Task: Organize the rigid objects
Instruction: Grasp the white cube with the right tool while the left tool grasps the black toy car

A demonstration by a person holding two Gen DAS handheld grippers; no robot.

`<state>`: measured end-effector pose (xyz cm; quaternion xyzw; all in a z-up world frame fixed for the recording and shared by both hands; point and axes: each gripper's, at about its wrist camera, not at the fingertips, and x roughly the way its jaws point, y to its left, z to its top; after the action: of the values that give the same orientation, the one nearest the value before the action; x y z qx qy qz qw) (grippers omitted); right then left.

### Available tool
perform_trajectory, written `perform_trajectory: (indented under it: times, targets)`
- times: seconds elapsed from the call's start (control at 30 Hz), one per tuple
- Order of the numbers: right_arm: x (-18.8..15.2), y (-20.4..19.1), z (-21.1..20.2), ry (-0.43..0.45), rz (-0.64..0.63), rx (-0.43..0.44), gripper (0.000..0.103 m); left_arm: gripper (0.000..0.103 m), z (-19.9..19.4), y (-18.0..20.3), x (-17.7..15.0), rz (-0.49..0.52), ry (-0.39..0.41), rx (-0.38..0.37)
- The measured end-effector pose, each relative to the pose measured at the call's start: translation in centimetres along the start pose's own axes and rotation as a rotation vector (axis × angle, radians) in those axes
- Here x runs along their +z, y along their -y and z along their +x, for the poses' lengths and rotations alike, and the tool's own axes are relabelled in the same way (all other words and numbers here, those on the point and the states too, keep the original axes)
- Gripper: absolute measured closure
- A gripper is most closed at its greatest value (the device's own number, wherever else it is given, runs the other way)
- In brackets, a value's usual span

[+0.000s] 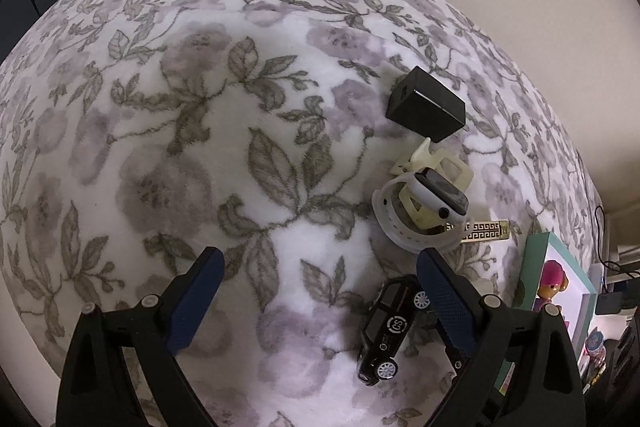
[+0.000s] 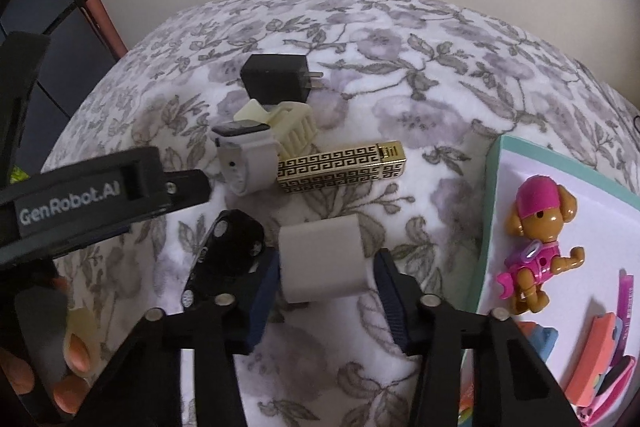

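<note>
My right gripper is shut on a beige rounded block, held just above the floral blanket. Ahead of it lie a gold patterned lighter, a white smartwatch, a cream hair claw and a black plug adapter. A black toy car lies left of the block. My left gripper is open and empty over the blanket; the toy car sits by its right finger. The watch, the claw and the adapter lie beyond.
A teal-rimmed white box at the right holds a pink-capped toy dog and coral clips; it also shows in the left wrist view. A cream wall stands behind. The left gripper's body reaches in from the left.
</note>
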<state>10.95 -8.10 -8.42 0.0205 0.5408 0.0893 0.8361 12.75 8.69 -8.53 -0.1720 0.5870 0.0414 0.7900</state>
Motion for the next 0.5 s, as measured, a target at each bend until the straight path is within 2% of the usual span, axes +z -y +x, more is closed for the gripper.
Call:
perform_trajectory:
  times: [0.17, 0.5]
  targets:
    - [-0.2, 0.1, -0.2, -0.008, 0.001, -0.004, 0.056, 0.006, 0.0, -0.1, 0.0, -0.009, -0.009, -0.017]
    - [-1.1, 1.0, -0.8, -0.031, 0.034, -0.016, 0.057, 0.006, -0.2, 1.5, -1.0, 0.043, -0.027, -0.065]
